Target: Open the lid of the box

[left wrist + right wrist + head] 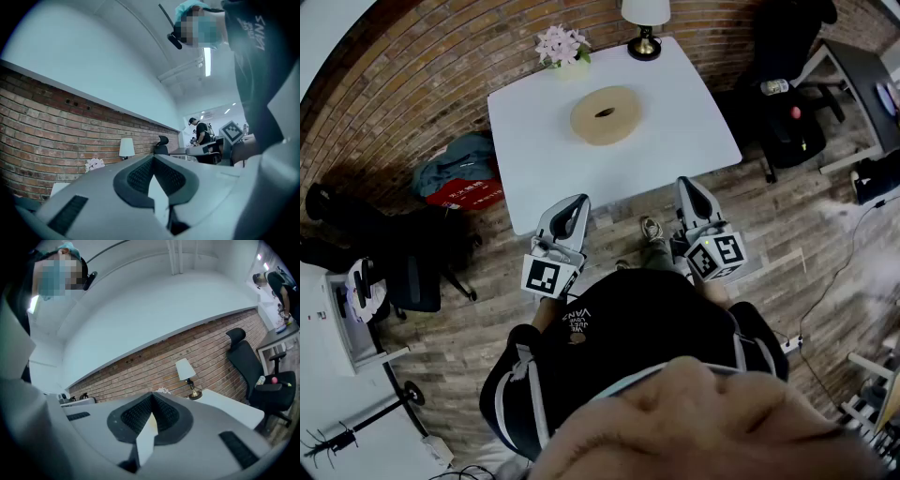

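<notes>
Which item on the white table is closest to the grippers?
The round tan box, mid-table; the flowers and lamp sit at the far edge.

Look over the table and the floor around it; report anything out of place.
Nothing on the table stands out: the round box lies flat, the flowers and lamp stand upright, nothing spilled. The only untidy spot is a blue-grey garment heaped on a red bag on the floor beside it.

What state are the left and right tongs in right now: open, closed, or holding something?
Left tongs: closed, holding nothing.
Right tongs: closed, holding nothing.
</notes>
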{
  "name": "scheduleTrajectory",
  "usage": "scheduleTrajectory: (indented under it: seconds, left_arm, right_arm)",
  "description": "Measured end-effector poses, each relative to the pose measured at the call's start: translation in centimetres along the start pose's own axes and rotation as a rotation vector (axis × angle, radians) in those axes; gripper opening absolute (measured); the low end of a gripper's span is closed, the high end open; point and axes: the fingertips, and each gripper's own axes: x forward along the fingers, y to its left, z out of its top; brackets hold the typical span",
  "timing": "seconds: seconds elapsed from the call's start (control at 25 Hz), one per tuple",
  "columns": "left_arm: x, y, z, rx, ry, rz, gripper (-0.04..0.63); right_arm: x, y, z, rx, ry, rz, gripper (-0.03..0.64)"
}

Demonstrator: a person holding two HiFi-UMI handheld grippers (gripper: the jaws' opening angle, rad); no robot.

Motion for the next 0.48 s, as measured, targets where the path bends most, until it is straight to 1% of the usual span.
scheduleTrajectory:
  seconds: [0.16,0.28,0.4,0.48]
  left_arm:
    - [0.9,0.4,-0.5,-0.007,0.005,-0.007,0.009]
    - [1.8,0.9,-0.7,-0.009,0.010,-0.001,0.009]
    - [3.3,1.4,-1.0,-0.014,0.016,0.004,0.009]
    - [4.5,1.7,-1.1,-0.013,0.017,0.007,0.009]
  right_arm:
    - [0.7,-0.3,1.1,0.016,-0.031,0.006,0.005]
    - [1.5,-1.1,1.0,0.017,-0.011,-0.003,0.005]
    - [2.3,-2.8,1.0,0.038,0.005,-0.009,0.005]
    - [3.0,-4.0,1.0,0.031,0.010,-0.004,0.005]
